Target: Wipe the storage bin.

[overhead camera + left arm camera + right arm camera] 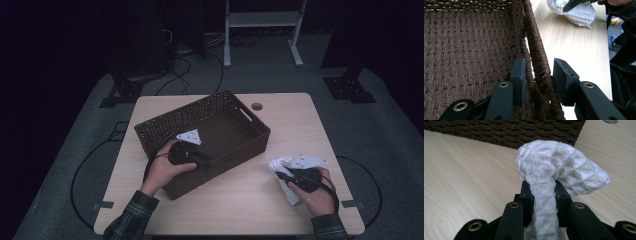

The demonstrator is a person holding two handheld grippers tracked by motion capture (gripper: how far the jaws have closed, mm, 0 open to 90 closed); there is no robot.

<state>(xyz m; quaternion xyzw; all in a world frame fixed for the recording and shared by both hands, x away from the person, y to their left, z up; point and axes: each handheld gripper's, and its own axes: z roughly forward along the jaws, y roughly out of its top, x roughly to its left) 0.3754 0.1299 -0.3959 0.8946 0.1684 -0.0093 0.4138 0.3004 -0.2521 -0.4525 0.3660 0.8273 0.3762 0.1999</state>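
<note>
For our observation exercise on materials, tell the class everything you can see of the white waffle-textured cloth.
The white waffle-textured cloth looks like soft woven fabric with a raised grid of small squares. It is bunched up, not spread flat. The right tongs pinch a narrow gathered strip of it, and the rest bulges in a rounded lump past the jaws. It sits over the pale wooden table, a little to the right of the dark brown woven basket and apart from it.

On the worktop [240, 200] the basket [250, 142] sits left of centre, the cloth [280, 165] lying on the worktop to its right, well apart.
</note>
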